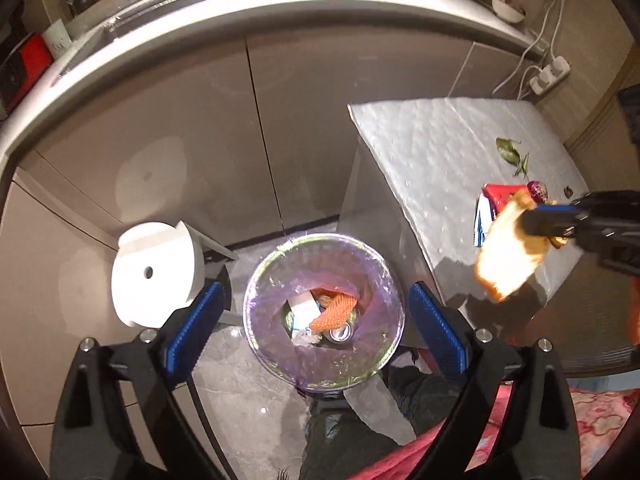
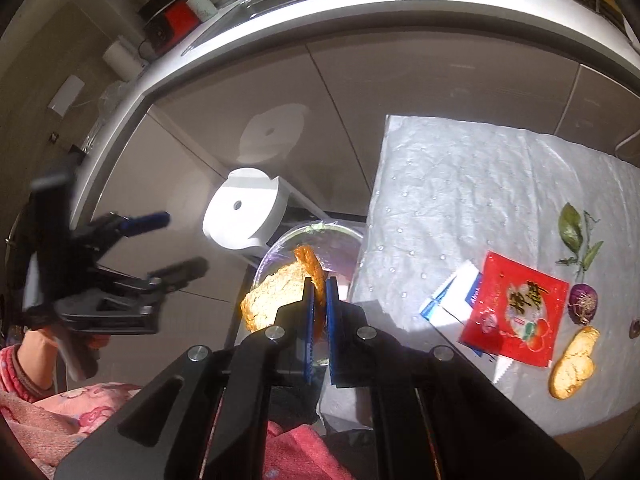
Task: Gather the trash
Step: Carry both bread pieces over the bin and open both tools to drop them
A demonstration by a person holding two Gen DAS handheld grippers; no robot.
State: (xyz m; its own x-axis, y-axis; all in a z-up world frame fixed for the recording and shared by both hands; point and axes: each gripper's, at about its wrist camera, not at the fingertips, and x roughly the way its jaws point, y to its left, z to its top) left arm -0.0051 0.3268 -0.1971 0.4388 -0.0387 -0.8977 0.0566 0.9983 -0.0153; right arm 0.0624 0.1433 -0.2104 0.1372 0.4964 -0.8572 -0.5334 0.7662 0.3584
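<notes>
Bread (image 2: 276,296) sat pinched in the right gripper (image 2: 319,300), beside the bin (image 1: 256,280) and nearer the table (image 2: 460,184). The left gripper (image 1: 316,320) hung spread and empty directly above the bin.

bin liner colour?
Translucent purple bin liner, clearest in the left wrist view looking straight down into the bin.

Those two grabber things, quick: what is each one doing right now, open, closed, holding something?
Left gripper: jaws wide open, nothing between them, above the trash bin.
Right gripper: jaws closed on a slice of bread.
</notes>
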